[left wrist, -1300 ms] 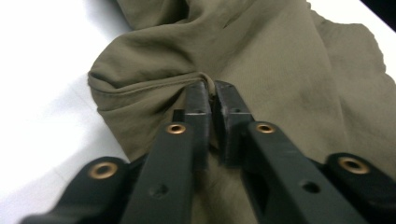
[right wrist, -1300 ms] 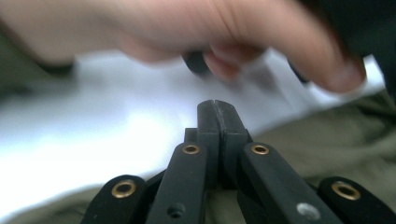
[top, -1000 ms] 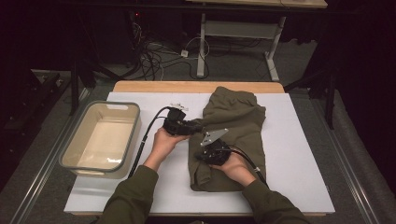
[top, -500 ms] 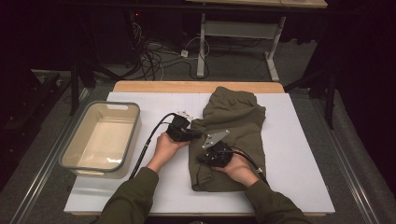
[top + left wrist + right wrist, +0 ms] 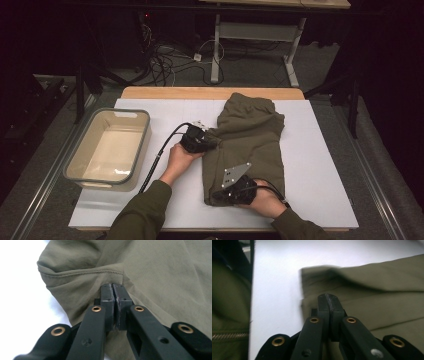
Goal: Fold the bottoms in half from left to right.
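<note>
An olive green garment [image 5: 255, 135] lies folded on the white mat [image 5: 320, 165], its long side running away from me. My left gripper [image 5: 212, 141] is at the garment's left edge. In the left gripper view its jaws [image 5: 113, 288] are shut, and the cloth [image 5: 162, 270] puckers into them. My right gripper [image 5: 220, 195] lies over the garment's near left corner and points left. In the right gripper view its jaws [image 5: 329, 298] are shut above the cloth [image 5: 387, 290]. Whether cloth is pinched between them I cannot tell.
A beige tub with a grey rim [image 5: 145, 130] stands on the mat's left part. The table's wooden back edge [image 5: 210, 92] runs behind the mat, with cables and a desk frame on the floor beyond. My left sleeve [image 5: 227, 302] fills the left of the right gripper view.
The left gripper's jaws have closed on the garment's left edge and the hand has sunk a little. The right gripper has slid over the garment toward me, still shut.
</note>
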Action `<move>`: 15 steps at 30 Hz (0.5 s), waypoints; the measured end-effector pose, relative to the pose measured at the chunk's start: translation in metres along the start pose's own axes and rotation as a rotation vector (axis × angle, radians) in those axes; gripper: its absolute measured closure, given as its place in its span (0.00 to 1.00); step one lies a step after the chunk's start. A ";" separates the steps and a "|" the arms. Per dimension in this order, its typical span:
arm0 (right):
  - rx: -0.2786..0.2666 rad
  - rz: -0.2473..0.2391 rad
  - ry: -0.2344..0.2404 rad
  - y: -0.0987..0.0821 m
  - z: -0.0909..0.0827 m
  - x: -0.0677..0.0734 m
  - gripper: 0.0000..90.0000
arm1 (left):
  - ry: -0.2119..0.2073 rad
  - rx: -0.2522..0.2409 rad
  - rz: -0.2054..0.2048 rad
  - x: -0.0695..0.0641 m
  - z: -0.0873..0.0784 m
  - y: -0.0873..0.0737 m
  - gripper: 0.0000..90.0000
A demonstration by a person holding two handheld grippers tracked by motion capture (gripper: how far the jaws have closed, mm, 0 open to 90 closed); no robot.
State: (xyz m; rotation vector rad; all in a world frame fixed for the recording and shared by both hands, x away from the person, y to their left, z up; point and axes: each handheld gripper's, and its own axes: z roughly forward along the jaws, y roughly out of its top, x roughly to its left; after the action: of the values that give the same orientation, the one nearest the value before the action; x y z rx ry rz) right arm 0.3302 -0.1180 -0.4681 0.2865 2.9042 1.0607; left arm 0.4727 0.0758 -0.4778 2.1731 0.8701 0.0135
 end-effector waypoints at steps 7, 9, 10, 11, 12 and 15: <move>-0.014 -0.016 0.025 -0.002 -0.004 0.010 1.00 | -0.003 -0.001 0.005 -0.002 0.002 0.000 0.94; -0.054 0.008 0.024 -0.001 -0.011 0.007 1.00 | -0.006 0.001 0.007 -0.003 0.001 0.000 0.91; -0.073 0.010 0.018 0.000 -0.015 0.006 1.00 | -0.006 0.002 0.009 -0.004 0.000 0.000 0.90; -0.087 0.021 0.004 0.000 -0.020 0.005 1.00 | -0.007 0.007 0.015 -0.005 -0.002 -0.001 0.89; -0.100 0.023 -0.008 0.000 -0.024 0.003 1.00 | -0.010 0.007 0.017 -0.007 -0.004 -0.001 0.89; -0.119 0.044 -0.035 -0.005 -0.032 -0.002 1.00 | -0.014 0.002 0.038 -0.013 -0.017 -0.005 0.87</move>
State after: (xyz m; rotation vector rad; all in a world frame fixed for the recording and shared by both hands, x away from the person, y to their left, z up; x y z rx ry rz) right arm 0.3285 -0.1424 -0.4464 0.3618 2.8031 1.2162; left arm 0.4551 0.0816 -0.4655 2.1895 0.8212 0.0165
